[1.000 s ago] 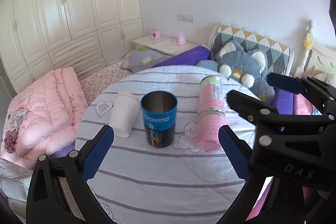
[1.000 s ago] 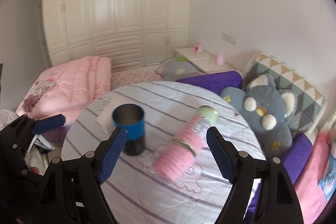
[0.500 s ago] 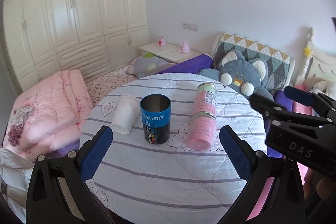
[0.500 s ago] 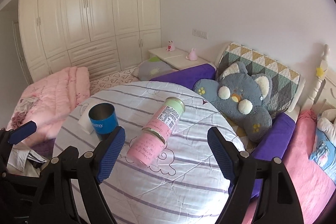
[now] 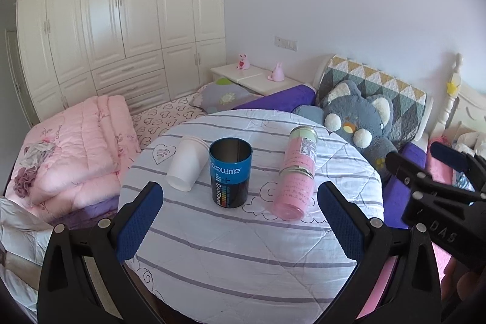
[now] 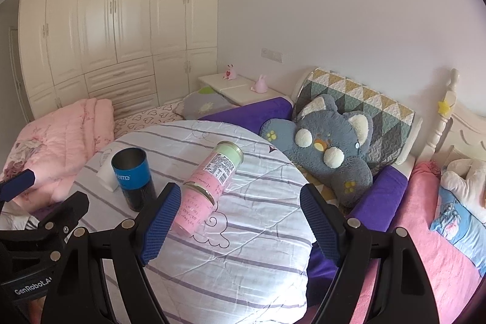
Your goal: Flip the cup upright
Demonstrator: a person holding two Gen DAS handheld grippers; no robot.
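A blue and black metal cup (image 5: 231,172) stands upright on the round table (image 5: 243,257), mouth up; it also shows in the right wrist view (image 6: 133,176). A white paper cup (image 5: 186,162) lies on its side to its left, mostly hidden behind it in the right wrist view (image 6: 106,172). A pink bottle with a green end (image 5: 297,172) lies on its side to the right, and shows in the right wrist view (image 6: 209,185). My left gripper (image 5: 240,220) is open and empty, well short of the cups. My right gripper (image 6: 240,223) is open and empty, right of the bottle.
The table wears a white cloth with grey stripes. A grey plush cat (image 6: 328,151) and purple cushions (image 6: 376,199) lie right of the table. Folded pink quilts (image 5: 76,148) lie to the left. White wardrobes (image 5: 121,20) and a bedside cabinet (image 5: 252,76) stand behind.
Both grippers have pulled back and up from the table, so the cups and bottle look smaller and farther. The right gripper has swung right. The objects have not moved.
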